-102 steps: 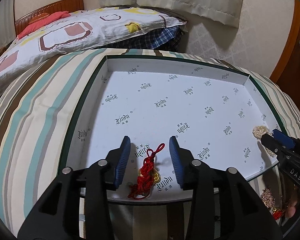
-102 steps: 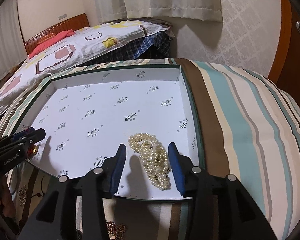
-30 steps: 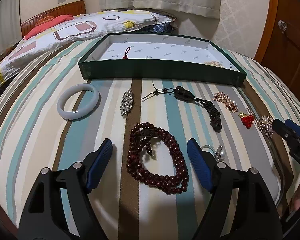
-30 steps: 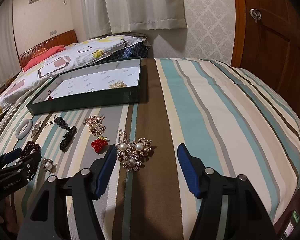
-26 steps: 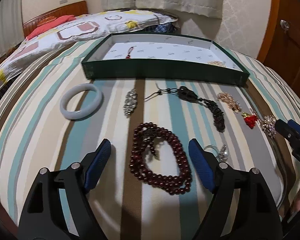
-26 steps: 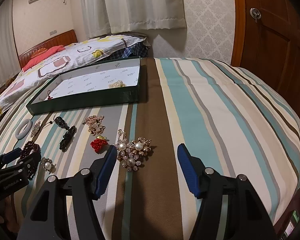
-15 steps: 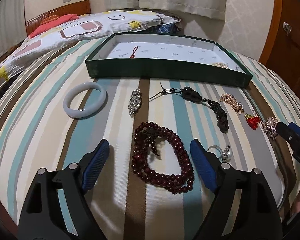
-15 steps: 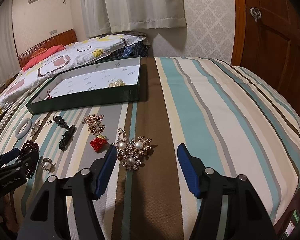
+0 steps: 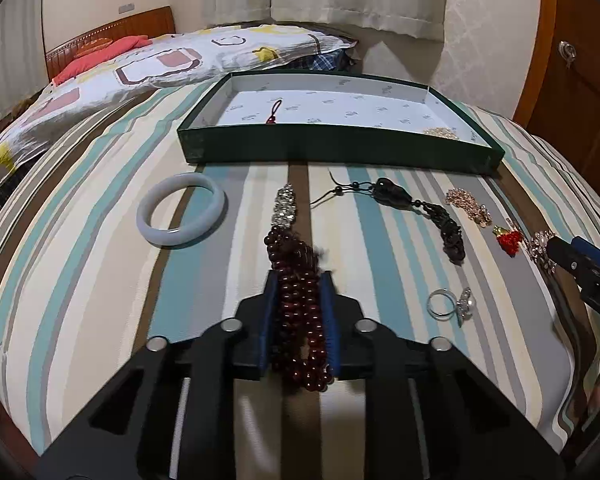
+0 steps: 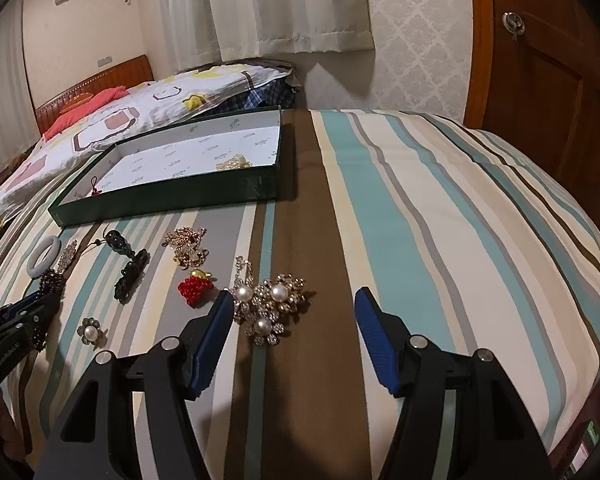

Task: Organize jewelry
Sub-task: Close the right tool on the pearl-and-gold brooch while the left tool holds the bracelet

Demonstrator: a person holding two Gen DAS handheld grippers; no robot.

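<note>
- Bedroom, striped bed [image 9: 100, 280]; jewelry spread before the green tray [image 9: 340, 148].
- Your left gripper [image 9: 299, 316] jaws, wide apart half a second ago, are now clamped on the dark red bead strand [image 9: 296, 280], bunched and likely lifting; tray next.
- Your right gripper [image 10: 296, 320] is unchanged: jaws apart, pearl brooch [image 10: 270, 304] just by the left pad, untouched.

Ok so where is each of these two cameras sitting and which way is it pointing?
Left wrist: on the left gripper, facing forward along its fingers, shut on the dark red bead string; the right gripper's tip shows at right.
Right wrist: on the right gripper, open over the pearl brooch; the left gripper shows at lower left.
Both see the green tray on the striped bed.
</note>
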